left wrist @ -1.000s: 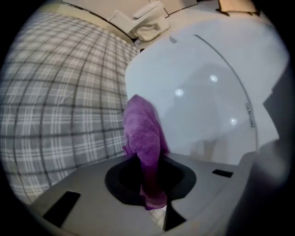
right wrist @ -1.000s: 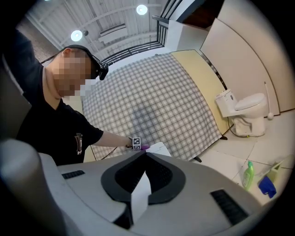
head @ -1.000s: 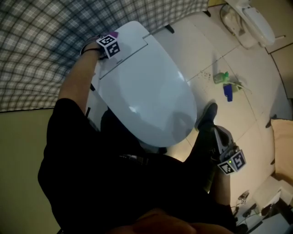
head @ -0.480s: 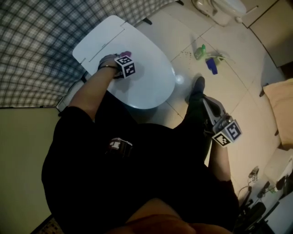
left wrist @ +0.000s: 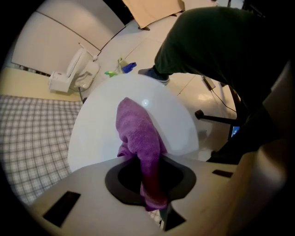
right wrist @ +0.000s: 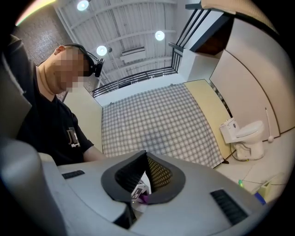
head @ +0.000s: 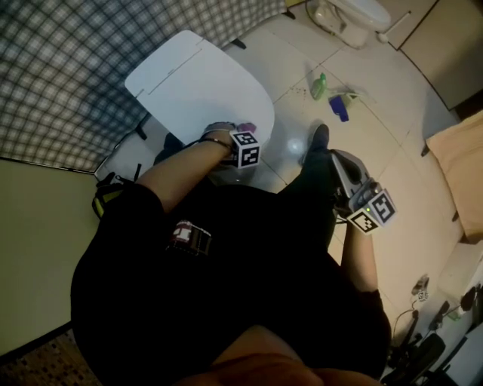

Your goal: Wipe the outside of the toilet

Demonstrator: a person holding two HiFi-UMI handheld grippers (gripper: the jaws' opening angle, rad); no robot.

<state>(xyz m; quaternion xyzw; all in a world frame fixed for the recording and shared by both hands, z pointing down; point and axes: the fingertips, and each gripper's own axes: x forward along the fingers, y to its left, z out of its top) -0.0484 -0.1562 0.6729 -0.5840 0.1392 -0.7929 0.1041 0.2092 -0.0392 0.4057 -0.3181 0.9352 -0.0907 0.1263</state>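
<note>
No print can be read anywhere. The small white chest print (head: 189, 236) on the person's black shirt is too blurred to make out, and each gripper's cube carries only black-and-white square markers.

The toilet (head: 198, 81) has a smooth, glossy white shell. Its closed lid is a rounded oval with a flat, squared hinge end, and it stands against a grey checked wall (head: 68, 68). The floor (head: 392, 151) is pale, shiny tile. A green spray bottle (head: 318, 86) and a blue bottle (head: 339, 106) lie close together on it, and a second white toilet (head: 349, 15) stands beyond them.

The left gripper (head: 240, 140) is at the rounded front edge of the lid, with the bare left forearm reaching out from the body to it. Its own view shows it clenched on a purple cloth (left wrist: 140, 138). The cloth is nubby terry, bunched into a thick fold that stands up out of the jaws and rests against the lid's front.

The right gripper (head: 339, 164) is held at the person's right side with the arm bent, over the tiles just beside a dark shoe (head: 317, 140) and well apart from the toilet. In its own view the right gripper (right wrist: 145, 159) has its jaws brought together at the tips with nothing between them. One inner face is plain and dark, and the other has a fine mesh texture.
</note>
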